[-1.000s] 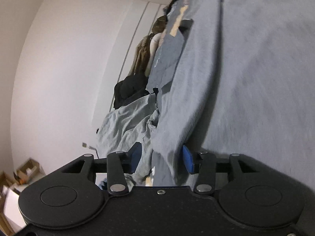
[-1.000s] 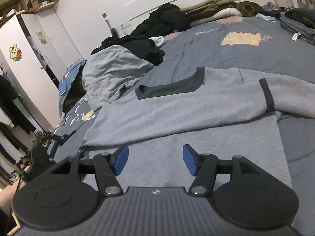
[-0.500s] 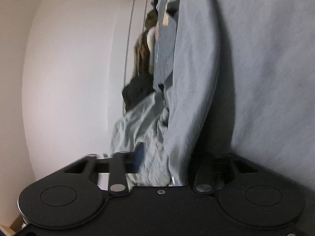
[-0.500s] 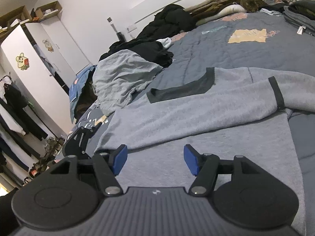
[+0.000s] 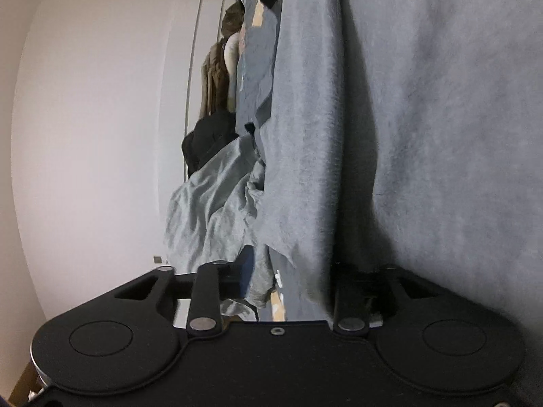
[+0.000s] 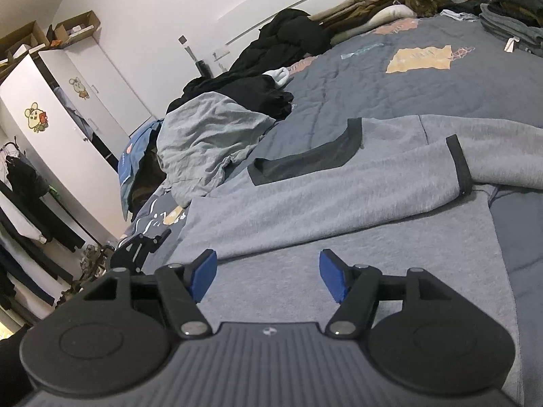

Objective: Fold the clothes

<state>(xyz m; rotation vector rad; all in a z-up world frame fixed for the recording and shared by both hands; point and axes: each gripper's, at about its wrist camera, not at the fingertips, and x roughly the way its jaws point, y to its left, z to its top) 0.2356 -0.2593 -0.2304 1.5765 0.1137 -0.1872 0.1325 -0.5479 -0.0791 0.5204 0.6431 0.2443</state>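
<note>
Grey sweatshirt [image 6: 339,210], dark-trimmed, lies spread flat on the bed.

Left gripper [image 5: 288,271] jaws' right pad perhaps behind grey sweatshirt [image 5: 305,169] edge, grip unclear.

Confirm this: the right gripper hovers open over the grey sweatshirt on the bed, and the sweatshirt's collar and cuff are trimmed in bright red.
One detail is wrong. The right gripper does hover open over the grey sweatshirt on the bed, but its collar and cuff are trimmed in dark, near-black fabric, not bright red. The right wrist view shows this.
</note>
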